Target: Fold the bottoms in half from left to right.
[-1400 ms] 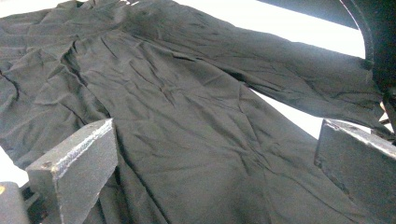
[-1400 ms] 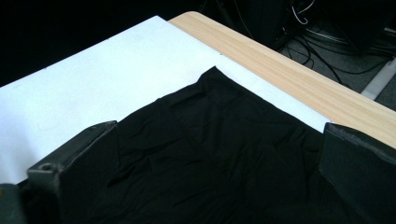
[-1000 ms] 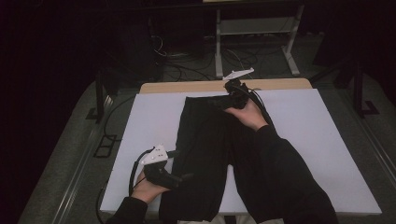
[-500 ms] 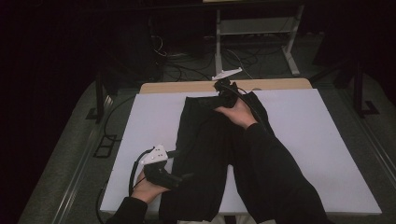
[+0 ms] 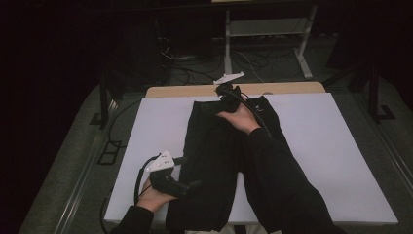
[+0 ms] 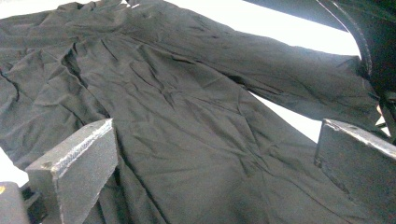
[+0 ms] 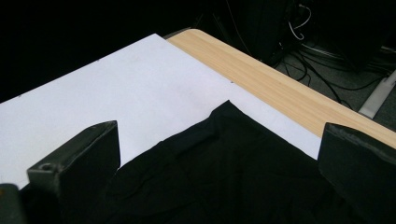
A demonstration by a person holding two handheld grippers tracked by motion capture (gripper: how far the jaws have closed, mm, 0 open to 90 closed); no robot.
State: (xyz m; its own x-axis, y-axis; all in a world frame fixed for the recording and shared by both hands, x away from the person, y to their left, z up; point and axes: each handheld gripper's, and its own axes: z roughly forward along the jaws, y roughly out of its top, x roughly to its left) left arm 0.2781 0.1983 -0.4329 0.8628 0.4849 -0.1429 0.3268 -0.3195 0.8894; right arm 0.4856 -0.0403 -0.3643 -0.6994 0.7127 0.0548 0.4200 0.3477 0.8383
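Black trousers (image 5: 214, 161) spread lengthwise down the middle of a white board (image 5: 336, 161), one end near the far edge at 12 o'clock, the other reaching the near edge at 6 o'clock. Cloth creased and rumpled, seen close in the left gripper view (image 6: 187, 121), with a strip of white board showing between two folds toward 2 o'clock.

Left gripper (image 5: 182, 186) at the near left of the trousers, about 7 o'clock on the board, held low in the left hand (image 5: 153, 197) and pointed toward 3 o'clock at the cloth edge. Jaws spread wide in its own view, nothing between them, fabric lying beyond and below.

Right gripper (image 5: 225, 92) at the far end of the trousers, near 12 o'clock, held in the right hand (image 5: 241, 117) with the dark sleeve (image 5: 282, 185) stretched over the cloth. Jaws wide apart in its own view too, clamped on nothing; between them a corner of the black cloth (image 7: 229, 154) resting on the white board, a strip of wooden table (image 7: 280, 84) past it toward 1 o'clock.

Cables (image 5: 253, 58) and a table frame on the floor beyond the far edge.
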